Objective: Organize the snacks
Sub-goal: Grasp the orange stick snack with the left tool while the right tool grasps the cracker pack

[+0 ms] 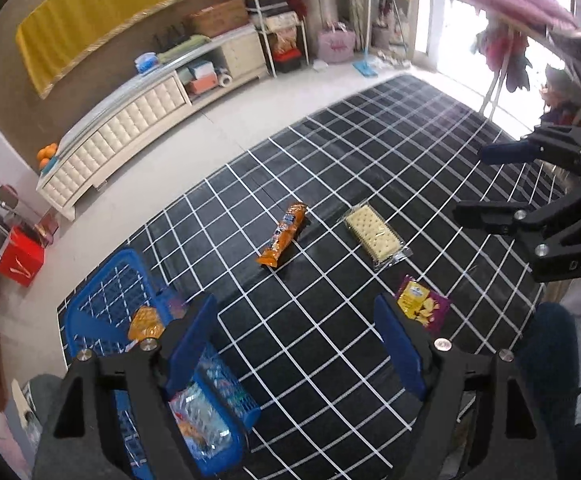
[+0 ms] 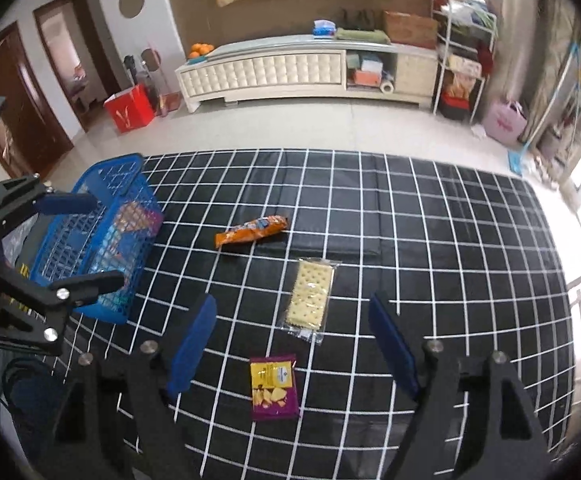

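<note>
Three snacks lie on the black grid mat (image 2: pixel 450 240): an orange tube pack (image 2: pixel 251 231), a clear cracker pack (image 2: pixel 309 295) and a purple-yellow chip packet (image 2: pixel 273 386). The same orange pack (image 1: pixel 283 235), cracker pack (image 1: pixel 376 233) and purple packet (image 1: pixel 422 305) show in the left wrist view. A blue mesh basket (image 2: pixel 90 236) at the mat's left holds several snack packs; it also shows in the left wrist view (image 1: pixel 102 300). My left gripper (image 1: pixel 294 344) is open and empty, over the basket's edge. My right gripper (image 2: pixel 290 340) is open and empty above the purple packet.
A cream TV cabinet (image 2: pixel 290 72) stands along the far wall, with a red bag (image 2: pixel 130 108) to its left and a wire shelf rack (image 2: pixel 462 56) and pink bag (image 2: pixel 504 122) to its right. Pale floor tiles surround the mat.
</note>
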`<state>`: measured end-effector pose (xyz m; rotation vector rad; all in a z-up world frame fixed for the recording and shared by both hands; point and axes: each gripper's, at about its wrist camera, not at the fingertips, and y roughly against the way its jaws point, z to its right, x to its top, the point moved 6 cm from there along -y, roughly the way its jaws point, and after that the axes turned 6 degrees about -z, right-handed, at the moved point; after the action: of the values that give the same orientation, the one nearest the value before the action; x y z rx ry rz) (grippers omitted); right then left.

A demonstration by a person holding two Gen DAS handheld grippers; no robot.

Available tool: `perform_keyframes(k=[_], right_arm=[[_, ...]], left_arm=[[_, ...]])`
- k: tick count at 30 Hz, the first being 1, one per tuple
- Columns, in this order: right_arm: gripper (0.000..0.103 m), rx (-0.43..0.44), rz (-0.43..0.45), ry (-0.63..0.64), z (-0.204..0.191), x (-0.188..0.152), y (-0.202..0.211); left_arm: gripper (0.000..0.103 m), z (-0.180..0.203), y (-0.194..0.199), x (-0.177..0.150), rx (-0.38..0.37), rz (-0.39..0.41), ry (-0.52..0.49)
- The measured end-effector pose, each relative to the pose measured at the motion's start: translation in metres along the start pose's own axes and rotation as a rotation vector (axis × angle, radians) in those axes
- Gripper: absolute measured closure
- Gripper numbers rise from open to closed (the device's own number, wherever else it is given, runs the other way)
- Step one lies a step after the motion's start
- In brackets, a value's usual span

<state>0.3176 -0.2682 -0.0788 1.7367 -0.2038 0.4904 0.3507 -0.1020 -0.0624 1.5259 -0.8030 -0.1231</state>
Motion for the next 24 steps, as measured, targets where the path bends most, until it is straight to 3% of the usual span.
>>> perform_keyframes(k=[8, 10, 15, 24], right_arm=[[0.018, -0.023, -0.011, -0.075, 0.023, -0.003, -0.039], [0.018, -0.018, -0.033, -0.095, 0.027, -0.005, -0.052], [0.018, -0.017, -0.088, -0.122, 0.032, -0.012, -0.085], [0.018, -0.010, -0.106, -0.180, 0.044, -0.016, -0.116]], left_arm=[[0.024, 0.003, -0.063, 0.032, 0.038, -0.098, -0.082], [0.024, 0.004, -0.080, 0.039, 0.077, -0.107, -0.131], [0.024, 0.005, -0.116, 0.049, 0.082, -0.169, -0.190], [0.024, -0.005, -0.176, 0.061, 0.125, -0.258, -0.214]])
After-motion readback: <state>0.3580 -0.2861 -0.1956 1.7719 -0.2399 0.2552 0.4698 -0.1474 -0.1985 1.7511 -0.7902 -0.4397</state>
